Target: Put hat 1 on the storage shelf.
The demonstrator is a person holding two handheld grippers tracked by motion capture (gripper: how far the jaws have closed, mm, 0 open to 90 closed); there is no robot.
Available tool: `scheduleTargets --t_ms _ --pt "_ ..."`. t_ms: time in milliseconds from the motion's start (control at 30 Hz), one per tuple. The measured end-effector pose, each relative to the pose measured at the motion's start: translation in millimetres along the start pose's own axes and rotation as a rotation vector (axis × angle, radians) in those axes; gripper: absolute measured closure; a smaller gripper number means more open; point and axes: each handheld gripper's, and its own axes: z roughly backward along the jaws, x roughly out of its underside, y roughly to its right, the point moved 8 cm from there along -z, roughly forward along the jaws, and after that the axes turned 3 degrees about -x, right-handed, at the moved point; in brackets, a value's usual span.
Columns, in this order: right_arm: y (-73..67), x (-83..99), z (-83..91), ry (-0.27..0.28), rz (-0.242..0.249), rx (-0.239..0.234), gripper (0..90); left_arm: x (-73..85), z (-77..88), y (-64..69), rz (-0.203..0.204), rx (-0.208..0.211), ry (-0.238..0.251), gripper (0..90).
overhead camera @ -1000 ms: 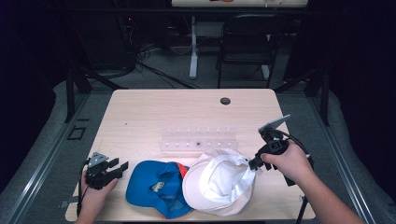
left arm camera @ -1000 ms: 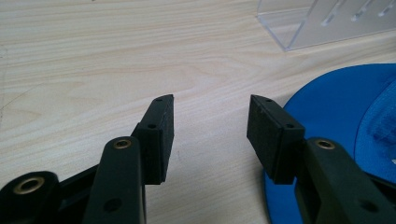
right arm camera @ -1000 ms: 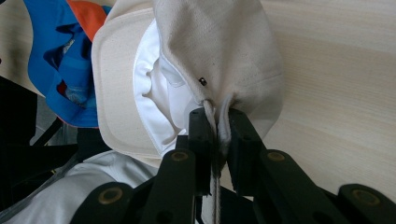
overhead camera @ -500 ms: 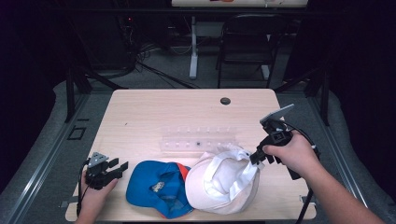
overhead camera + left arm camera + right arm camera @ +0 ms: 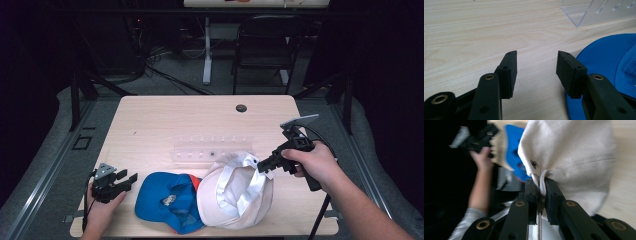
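Our right claw (image 5: 540, 192) pinches the coarse cream cap's (image 5: 235, 192) rim; our left claw (image 5: 536, 67) gapes above pale woodgrain worktop (image 5: 165, 125).

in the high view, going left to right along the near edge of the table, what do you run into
Left tongs → blue cap → white hat → right tongs, shut on the hat's edge.
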Motion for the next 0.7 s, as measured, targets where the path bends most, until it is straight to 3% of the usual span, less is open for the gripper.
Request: scheduleTargets --t_ms 100,167,200,433,533,700 --pt "-12.2 1.3 -1.5 0.003 0.004 -0.091 82.0 -0.1 0.3 0.0 -0.001 -0.001 0.000 51.6" --pt "-15.1 1.5 -2.1 0.003 0.006 -0.109 82.0 -0.1 0.4 0.2 -0.002 -0.001 0.001 51.6" --pt "-21.9 1.0 -4.9 0.019 -0.001 -0.146 82.0 -0.2 0.4 0.6 -0.001 -0.002 0.003 51.6" --pt "-36.5 2.0 -6.3 0.014 0.010 -0.227 82.0 0.0 0.3 0.2 -0.003 -0.001 0.001 51.6" --pt "-45.8 2.6 -4.1 0.020 0.009 -0.285 82.1 0.0 0.3 0.1 -0.003 -0.001 0.001 51.6" --pt "-52.7 1.4 0.3 0.029 0.021 -0.308 82.1 0.1 0.4 0.4 -0.004 -0.002 0.002 51.6"
